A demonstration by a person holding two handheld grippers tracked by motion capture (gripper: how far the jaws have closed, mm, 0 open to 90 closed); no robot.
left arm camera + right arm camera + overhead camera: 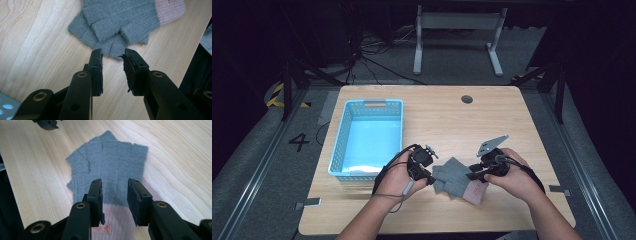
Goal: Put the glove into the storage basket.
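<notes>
A grey fingerless knit glove (455, 177) with a pink cuff lies flat on the wooden table (447, 120) near its front edge, between the 2 grippers; the left gripper (428, 173) sits at the glove's finger ends, its jaws apart with nothing between them, tips just short of the knit in the left gripper view; the right gripper (472, 175) hangs over the cuff end, jaws likewise apart, straddling the glove where grey meets pink; a light blue plastic basket (343, 134) stands by the table's left edge.
</notes>
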